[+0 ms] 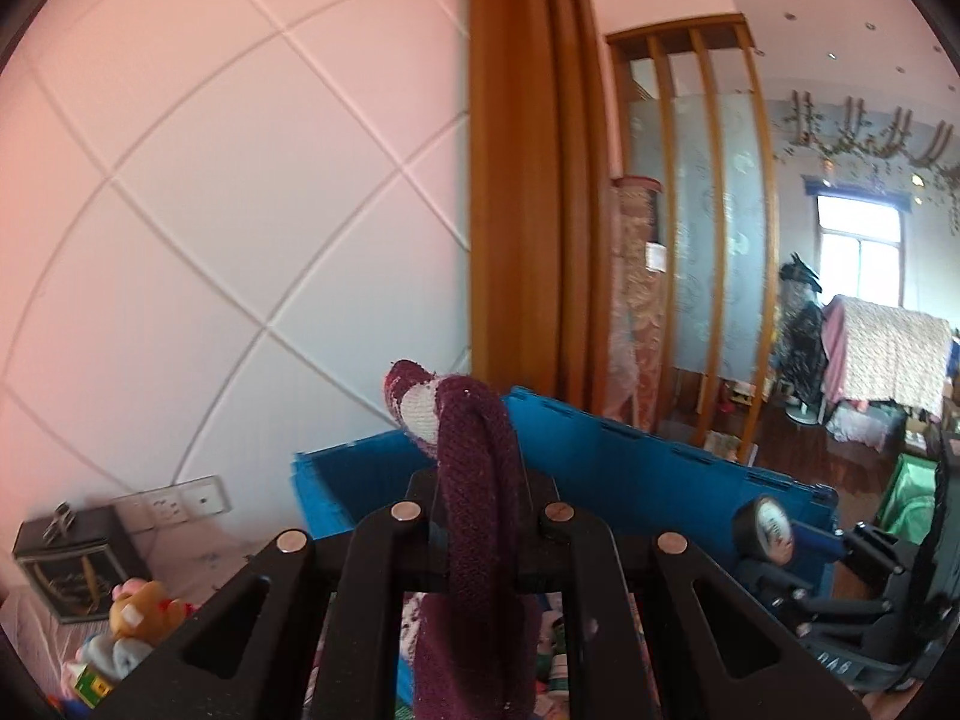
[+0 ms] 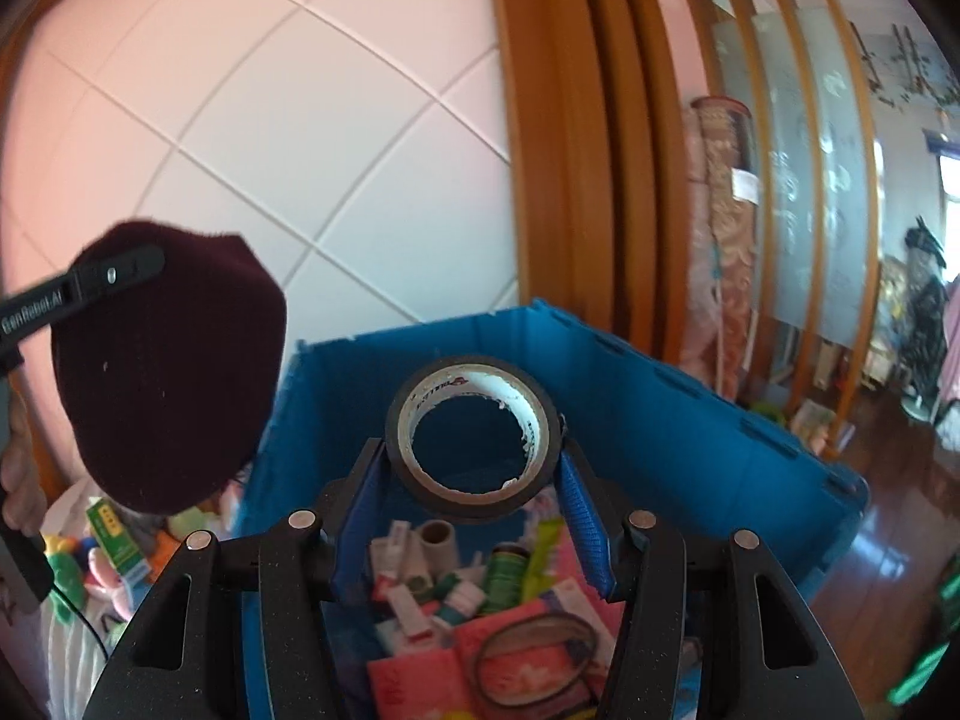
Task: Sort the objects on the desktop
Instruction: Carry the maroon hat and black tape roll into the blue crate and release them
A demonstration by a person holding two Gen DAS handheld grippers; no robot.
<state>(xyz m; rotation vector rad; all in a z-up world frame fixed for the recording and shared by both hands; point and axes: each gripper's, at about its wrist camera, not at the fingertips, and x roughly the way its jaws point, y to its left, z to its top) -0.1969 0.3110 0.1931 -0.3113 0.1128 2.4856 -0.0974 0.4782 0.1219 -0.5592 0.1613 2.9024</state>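
My left gripper (image 1: 477, 516) is shut on a maroon knitted sock (image 1: 477, 480) with a white patch, which hangs down between the fingers, above the near left corner of a blue plastic crate (image 1: 630, 462). In the right wrist view the same sock (image 2: 168, 372) hangs from the left gripper (image 2: 120, 270) to the left of the crate (image 2: 660, 408). My right gripper (image 2: 474, 480) is shut on a black roll of tape (image 2: 474, 438) and holds it upright over the crate. The right gripper shows in the left wrist view (image 1: 798, 546) with the tape.
The crate holds a pink booklet (image 2: 480, 666), small boxes, a green bottle (image 2: 504, 579) and tubes. On the table left of the crate lie a plush bear (image 1: 144, 606), small toys and a dark box (image 1: 78, 564). A tiled wall and wooden post stand behind.
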